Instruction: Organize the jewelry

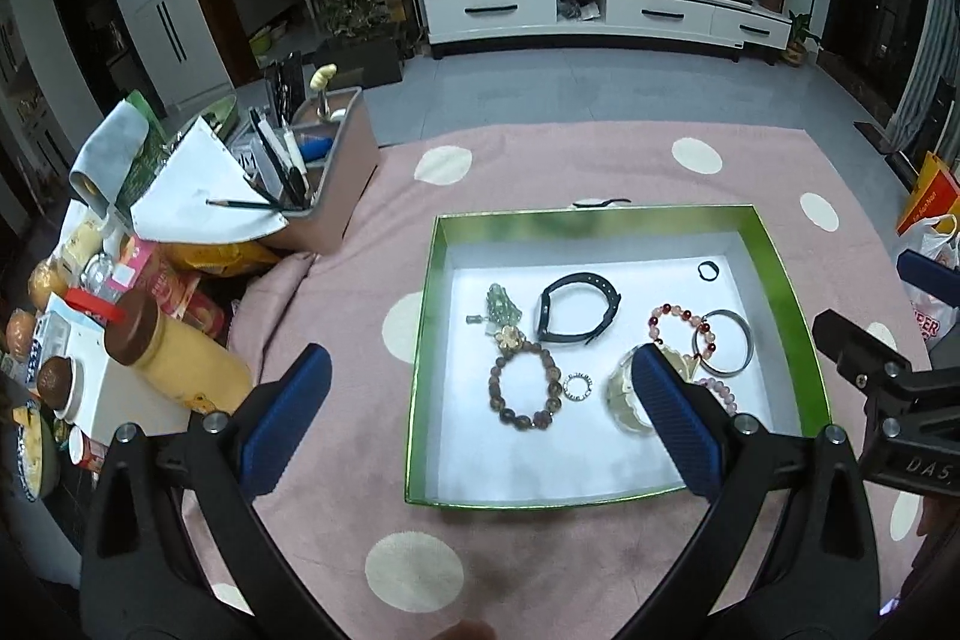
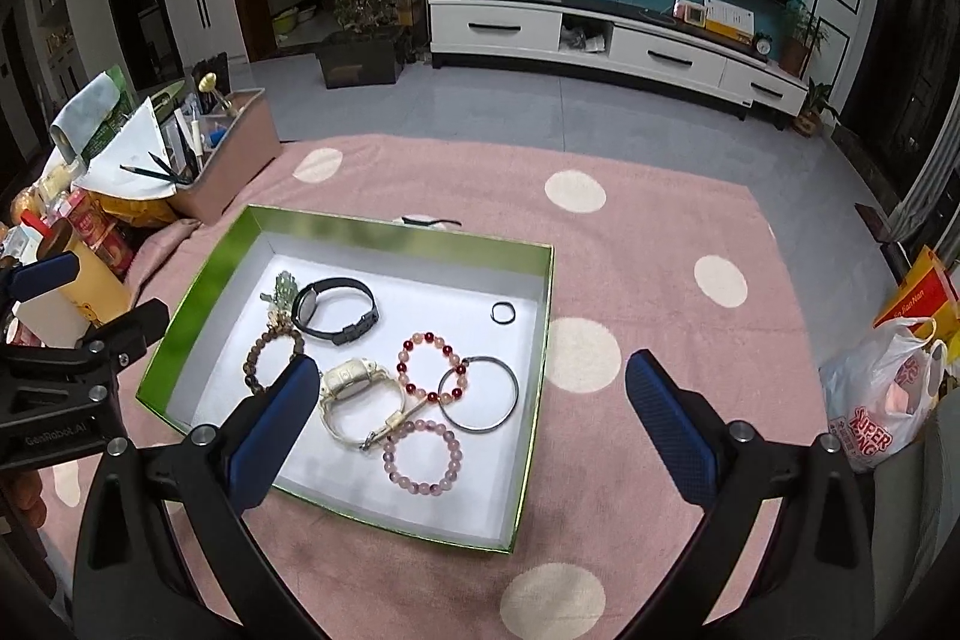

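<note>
The jewelry lies gathered in a green-walled tray (image 2: pixel 198 274) on the pink dotted cloth covering the surface (image 2: pixel 660 232); the pieces are spread apart on its white floor, probably so each can be picked singly. A black watch (image 2: pixel 336 310) sits toward the far side beside a brown bead bracelet (image 1: pixel 525 388); a white watch (image 2: pixel 360 400), a red-and-pink bracelet (image 2: pixel 429 367), a silver bangle (image 2: pixel 480 394) and a pink bead bracelet (image 2: pixel 423 457) cluster nearer, some touching; a small black ring (image 2: pixel 503 312) lies alone. The left claw (image 1: pixel 480 412) hovers above the tray, fingers wide apart and holding nothing; the right claw (image 2: pixel 474 415) is likewise spread and empty, seemingly poised to choose a piece.
</note>
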`<state>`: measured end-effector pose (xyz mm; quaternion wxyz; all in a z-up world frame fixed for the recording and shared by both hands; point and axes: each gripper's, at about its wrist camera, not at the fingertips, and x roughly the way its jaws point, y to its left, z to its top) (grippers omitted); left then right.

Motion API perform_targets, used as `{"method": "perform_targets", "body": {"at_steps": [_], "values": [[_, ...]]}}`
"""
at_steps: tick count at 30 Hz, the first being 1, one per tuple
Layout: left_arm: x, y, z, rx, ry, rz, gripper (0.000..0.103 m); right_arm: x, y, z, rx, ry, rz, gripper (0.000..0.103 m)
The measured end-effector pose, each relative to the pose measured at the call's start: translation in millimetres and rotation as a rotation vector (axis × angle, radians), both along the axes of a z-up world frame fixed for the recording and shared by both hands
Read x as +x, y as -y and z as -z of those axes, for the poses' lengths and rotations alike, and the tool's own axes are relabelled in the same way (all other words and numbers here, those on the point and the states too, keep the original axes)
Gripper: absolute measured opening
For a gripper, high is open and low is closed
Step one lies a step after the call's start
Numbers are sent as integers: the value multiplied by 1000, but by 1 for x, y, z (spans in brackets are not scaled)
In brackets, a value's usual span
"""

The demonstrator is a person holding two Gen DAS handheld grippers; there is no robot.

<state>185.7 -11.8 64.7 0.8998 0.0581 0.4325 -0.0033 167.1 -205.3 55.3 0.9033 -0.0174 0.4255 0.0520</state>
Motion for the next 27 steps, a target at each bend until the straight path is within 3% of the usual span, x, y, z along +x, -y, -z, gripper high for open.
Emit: {"method": "perform_targets", "body": {"at_steps": [27], "values": [[11,-5,32,0,-42,-12,101,14,-6,32,-20,-55,17,102]]}}
